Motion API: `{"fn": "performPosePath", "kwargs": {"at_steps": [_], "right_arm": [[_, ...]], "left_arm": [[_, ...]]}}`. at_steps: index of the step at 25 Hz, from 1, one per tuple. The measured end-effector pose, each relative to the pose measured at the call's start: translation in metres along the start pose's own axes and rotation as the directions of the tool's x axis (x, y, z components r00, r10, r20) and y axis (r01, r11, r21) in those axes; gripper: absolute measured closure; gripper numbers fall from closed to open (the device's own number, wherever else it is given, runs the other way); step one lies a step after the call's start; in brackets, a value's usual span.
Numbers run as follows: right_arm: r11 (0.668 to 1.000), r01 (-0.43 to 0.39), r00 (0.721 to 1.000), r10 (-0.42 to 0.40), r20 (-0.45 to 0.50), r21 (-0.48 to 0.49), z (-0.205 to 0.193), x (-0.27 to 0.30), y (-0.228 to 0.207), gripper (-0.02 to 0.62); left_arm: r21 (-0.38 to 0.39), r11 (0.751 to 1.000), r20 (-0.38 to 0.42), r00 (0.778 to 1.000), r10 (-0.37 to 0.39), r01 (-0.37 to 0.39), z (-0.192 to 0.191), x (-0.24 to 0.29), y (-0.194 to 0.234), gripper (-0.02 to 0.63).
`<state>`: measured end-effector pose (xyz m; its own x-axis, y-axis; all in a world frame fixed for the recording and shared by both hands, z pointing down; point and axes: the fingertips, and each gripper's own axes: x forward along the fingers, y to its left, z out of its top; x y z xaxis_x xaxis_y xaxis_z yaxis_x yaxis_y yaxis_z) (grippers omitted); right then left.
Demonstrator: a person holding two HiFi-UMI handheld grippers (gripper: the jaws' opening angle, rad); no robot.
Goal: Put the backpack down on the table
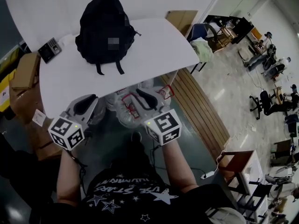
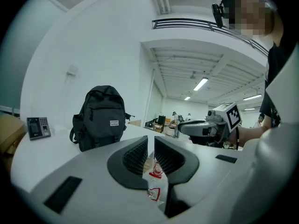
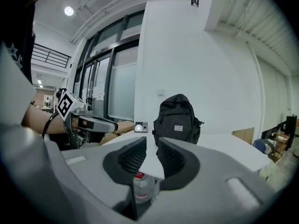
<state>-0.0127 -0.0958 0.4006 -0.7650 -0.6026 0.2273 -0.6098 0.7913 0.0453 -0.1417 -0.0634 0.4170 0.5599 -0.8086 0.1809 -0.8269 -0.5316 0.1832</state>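
head view: black fabric backpack (image 1: pixel 105 31) stands upright, upper left, beyond left gripper (image 1: pixel 92 99) and right gripper (image 1: pixel 139 94); left nearer; both jaws nearly together, empty.

Backpack's (image 1: pixel 106 29) on the table (image 1: pixel 154 55) near the far edge, keypad unit (image 1: pixel 49 49) to its left. Left gripper (image 1: pixel 86 104) and right gripper (image 1: pixel 145 98) are side by side off the near edge.
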Motion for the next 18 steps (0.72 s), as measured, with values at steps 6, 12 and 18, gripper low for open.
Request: {"fn": "performPosePath", "kwargs": {"at_steps": [6, 12, 18], "right_arm": [[0.999, 0.053, 0.999, -0.053, 0.001, -0.003, 0.001, -0.028, 0.03, 0.575], [0.996, 0.082, 0.997, -0.082, -0.005, -0.021, 0.0, -0.046, 0.061, 0.581], [0.995, 0.083, 0.996, -0.084, -0.019, -0.047, 0.001, -0.06, 0.096, 0.597]], "left_arm": [[0.008, 0.999, -0.003, 0.999, -0.045, 0.045, -0.007, -0.031, -0.023, 0.554], [0.024, 0.997, -0.002, 0.997, -0.074, 0.074, -0.01, -0.059, -0.036, 0.554], [0.044, 0.995, -0.001, 0.996, -0.089, 0.089, -0.015, -0.085, -0.045, 0.595]]}}
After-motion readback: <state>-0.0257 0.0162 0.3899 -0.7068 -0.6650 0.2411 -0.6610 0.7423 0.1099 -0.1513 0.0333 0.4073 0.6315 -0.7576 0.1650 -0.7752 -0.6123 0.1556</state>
